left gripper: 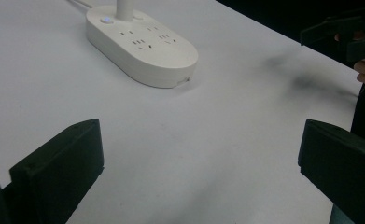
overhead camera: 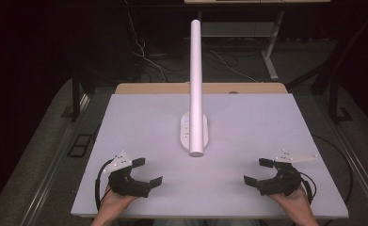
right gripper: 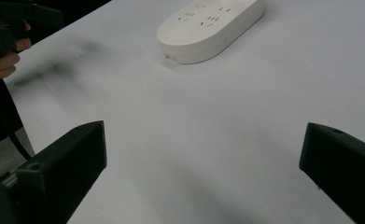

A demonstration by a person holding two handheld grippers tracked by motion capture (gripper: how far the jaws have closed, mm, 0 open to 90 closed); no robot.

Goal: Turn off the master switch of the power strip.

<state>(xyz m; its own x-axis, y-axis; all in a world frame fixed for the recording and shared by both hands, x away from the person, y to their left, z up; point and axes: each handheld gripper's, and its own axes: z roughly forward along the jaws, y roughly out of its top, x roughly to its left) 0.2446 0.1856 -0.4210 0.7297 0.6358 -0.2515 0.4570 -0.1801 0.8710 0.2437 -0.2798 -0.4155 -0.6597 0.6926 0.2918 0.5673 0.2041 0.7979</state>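
Note:
A white oval power strip (overhead camera: 193, 132) lies flat in the middle of the white table (overhead camera: 139, 117); a small blue light (left gripper: 106, 20) glows at its far end. My left gripper (overhead camera: 148, 171) rests near the front left edge, open, with nothing between its jaws. My right gripper (overhead camera: 258, 171) mirrors it at the front right, also open and holding nothing. In the left gripper view the power strip (left gripper: 143, 44) lies ahead to the left, well beyond the jaws. In the right gripper view the power strip (right gripper: 213, 25) lies ahead, likewise out of reach.
A tall white pole (overhead camera: 196, 80) stands over the strip's far end, hiding part of it in the high view. Cables (overhead camera: 146, 59) run over the dark floor behind the table. Each gripper view catches the other gripper (left gripper: 348, 32) (right gripper: 17, 21) in its upper corner.

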